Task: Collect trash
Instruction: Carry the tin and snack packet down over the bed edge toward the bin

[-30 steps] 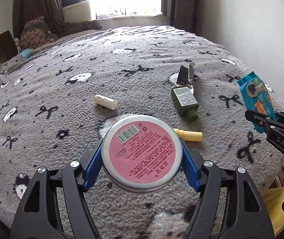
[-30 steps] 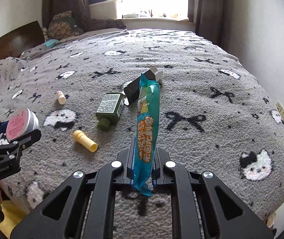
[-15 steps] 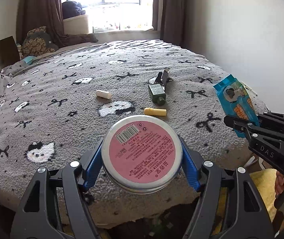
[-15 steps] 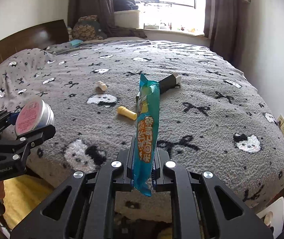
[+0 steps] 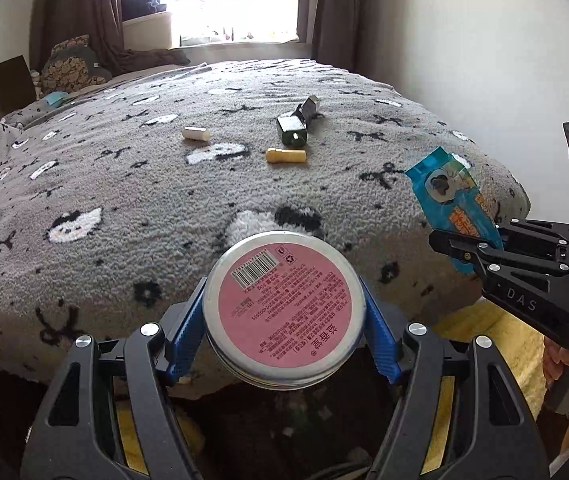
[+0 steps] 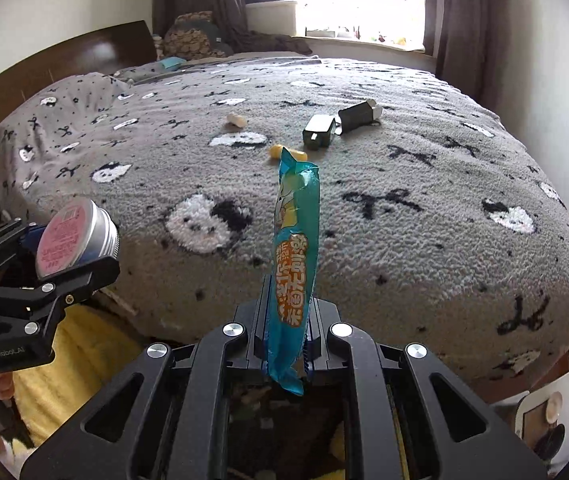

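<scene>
Left wrist view: the left gripper (image 5: pixel 284 316) has its blue ribbed fingers (image 5: pixel 184 330) clamped on a round metal tin (image 5: pixel 284 312) with a pink label, barcode and tiny print, held off the foot of the bed (image 5: pixel 124 200). The blanket's fuzzy grey fleece with bows and cat faces. "DAS" is readable on the other tool.

Right wrist view: the right gripper (image 6: pixel 286 344) has fingers pinched together on a glossy teal snack wrapper (image 6: pixel 294 256) with orange lettering, standing upright. On the bed: a green bottle (image 6: pixel 318 131), dark carton (image 6: pixel 358 116), yellow tube (image 6: pixel 280 151), cream tube (image 6: pixel 236 120).
</scene>
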`<state>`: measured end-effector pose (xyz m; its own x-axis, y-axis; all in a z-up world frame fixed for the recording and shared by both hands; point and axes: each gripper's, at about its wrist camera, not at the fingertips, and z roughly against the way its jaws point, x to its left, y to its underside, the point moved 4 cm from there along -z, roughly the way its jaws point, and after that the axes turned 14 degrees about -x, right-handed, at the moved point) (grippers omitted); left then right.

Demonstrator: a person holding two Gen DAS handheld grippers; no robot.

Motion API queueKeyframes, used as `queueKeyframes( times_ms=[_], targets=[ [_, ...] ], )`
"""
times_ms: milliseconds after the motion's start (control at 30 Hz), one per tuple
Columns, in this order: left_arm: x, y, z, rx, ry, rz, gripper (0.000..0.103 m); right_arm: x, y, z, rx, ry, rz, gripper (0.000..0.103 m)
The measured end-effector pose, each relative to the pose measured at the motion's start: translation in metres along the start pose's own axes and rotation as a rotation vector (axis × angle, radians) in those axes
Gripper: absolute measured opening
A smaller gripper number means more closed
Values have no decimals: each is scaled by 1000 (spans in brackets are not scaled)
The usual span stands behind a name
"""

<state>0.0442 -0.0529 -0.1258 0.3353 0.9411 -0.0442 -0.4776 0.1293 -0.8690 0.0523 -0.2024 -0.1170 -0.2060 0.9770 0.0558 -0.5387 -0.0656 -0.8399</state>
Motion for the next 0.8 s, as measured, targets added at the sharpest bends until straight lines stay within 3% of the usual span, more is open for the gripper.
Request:
queueKeyframes(
  times_ms=[533,800],
  targets=[
    [-3,98,-34,252,20,21,67,14,72,-34,199,-65,-57,13],
    [-1,133,-48,338,21,27,67,15,98,-53,288,-72,-67,13]
  ],
)
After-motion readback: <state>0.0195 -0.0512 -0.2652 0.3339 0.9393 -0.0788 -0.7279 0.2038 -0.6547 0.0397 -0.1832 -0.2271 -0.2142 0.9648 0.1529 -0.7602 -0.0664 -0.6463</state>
